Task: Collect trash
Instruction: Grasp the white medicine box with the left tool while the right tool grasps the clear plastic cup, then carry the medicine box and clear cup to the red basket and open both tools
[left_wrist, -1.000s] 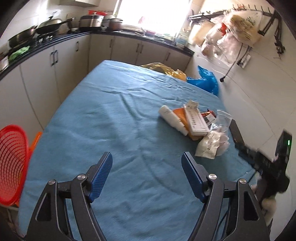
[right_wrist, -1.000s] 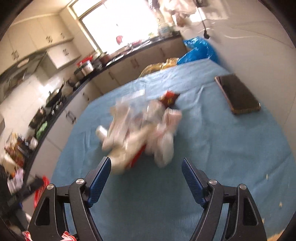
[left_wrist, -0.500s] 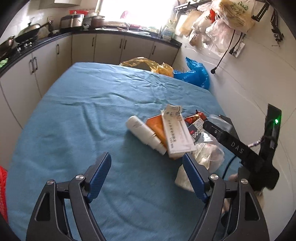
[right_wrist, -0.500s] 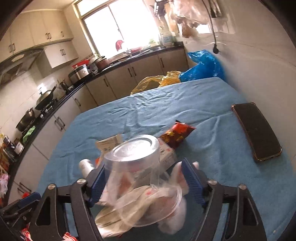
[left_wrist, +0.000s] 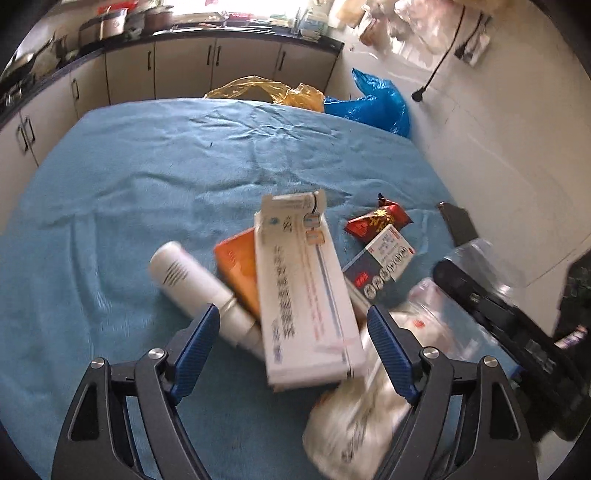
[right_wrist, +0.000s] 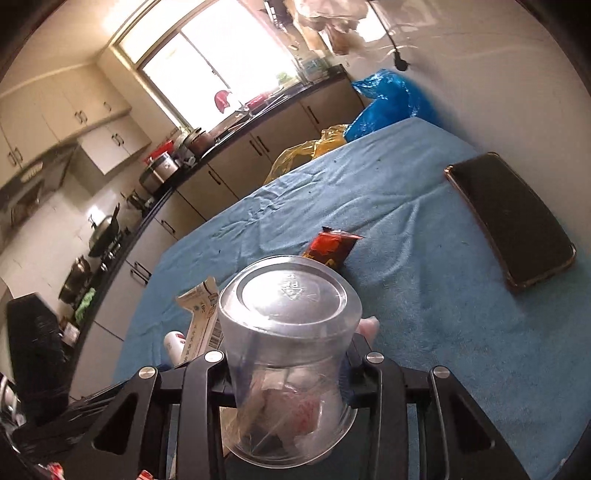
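Clear cup (right_wrist: 288, 354) between closing right jaws

Kitchen, daylight from one bright window.
Window (right_wrist: 221, 62) blown out white above a dark countertop (left_wrist: 236, 35) running along beige base cabinets (left_wrist: 184, 70) with dark handles. Upper cabinets (right_wrist: 55, 114) on the left wall; pots and a wok (right_wrist: 105, 236) on the stove side. Plain white wall (left_wrist: 509, 122) on the right. Blue cloth covers the table (left_wrist: 184, 162).
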